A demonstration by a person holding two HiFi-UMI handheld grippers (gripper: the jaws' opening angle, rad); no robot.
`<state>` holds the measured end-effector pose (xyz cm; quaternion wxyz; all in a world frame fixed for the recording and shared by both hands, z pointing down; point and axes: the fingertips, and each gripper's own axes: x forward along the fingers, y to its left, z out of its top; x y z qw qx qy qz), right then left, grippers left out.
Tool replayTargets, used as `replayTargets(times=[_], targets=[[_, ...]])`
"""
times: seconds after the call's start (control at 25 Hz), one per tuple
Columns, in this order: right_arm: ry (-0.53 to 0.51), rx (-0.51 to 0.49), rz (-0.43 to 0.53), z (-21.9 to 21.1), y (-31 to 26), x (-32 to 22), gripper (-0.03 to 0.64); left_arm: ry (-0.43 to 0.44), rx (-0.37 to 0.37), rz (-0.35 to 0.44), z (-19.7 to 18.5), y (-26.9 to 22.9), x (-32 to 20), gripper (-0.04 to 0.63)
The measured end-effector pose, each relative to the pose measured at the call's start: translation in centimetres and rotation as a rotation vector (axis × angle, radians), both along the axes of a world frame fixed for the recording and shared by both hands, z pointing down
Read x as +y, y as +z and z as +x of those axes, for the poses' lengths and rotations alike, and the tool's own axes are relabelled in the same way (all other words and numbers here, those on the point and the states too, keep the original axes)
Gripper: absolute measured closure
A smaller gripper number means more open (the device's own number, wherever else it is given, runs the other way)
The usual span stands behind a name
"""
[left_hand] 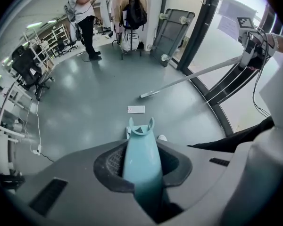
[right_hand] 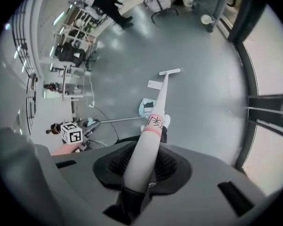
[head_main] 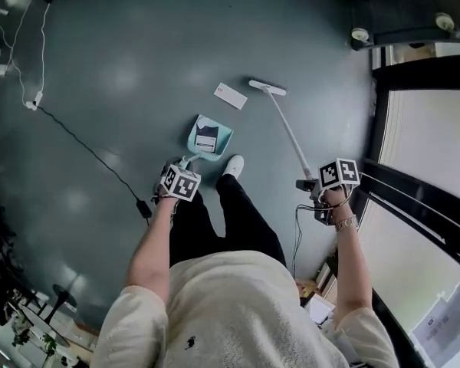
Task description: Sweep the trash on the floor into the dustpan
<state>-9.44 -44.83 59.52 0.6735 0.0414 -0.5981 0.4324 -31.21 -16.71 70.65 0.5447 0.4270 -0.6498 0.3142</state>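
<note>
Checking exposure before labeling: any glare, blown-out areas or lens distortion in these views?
Head view: soft lamp glare on the floor, window washed out. Left gripper view: heavy fisheye, black corners, window blown out; dustpan handle near the lens is soft. Right gripper view: same fisheye, window bright, broom handle slightly soft.

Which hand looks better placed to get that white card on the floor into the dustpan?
Right, probably. The right gripper holds the broom, whose head lies beside the white card, close to the dustpan. The left gripper only holds the dustpan.
</note>
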Motion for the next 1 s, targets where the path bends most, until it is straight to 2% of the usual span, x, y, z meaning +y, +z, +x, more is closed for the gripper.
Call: replayTargets(times=[0.2,0.32,0.52,0.68,0.88,1.0], targets=[[-0.264,0.073,0.008,-0.9,0.8,-0.5,0.529,-0.057,-0.002,0.017,-2.2,0.5,-2.8,0.5],[-0.36,0.094,-0.015,0.3,0.6,0.0,0.529,-0.102,-0.001,0.017,-3.0,0.8,-4.1,0.5],[-0.526,0.147,-0.018,3.1,-0.5,2.5,0.529,-0.115,-0.028,0.01,-4.6,1.0,-4.9,0.499],[-0.604,0.174,-0.066,4.7,-2.7,7.2,0.529,-0.211,-0.051,0.006,-6.9,0.6,-2.4,0.499],[-0.568,0.175,-0.155,4.8,-5.3,11.3,0.529,-0.173,-0.085,0.005,-9.1,-0.1,0.5,0.499],[-0.626,0.184,-0.155,4.8,-6.6,12.6,0.529,-0.194,-0.086,-0.013,-10.0,0.5,2.9,0.499]])
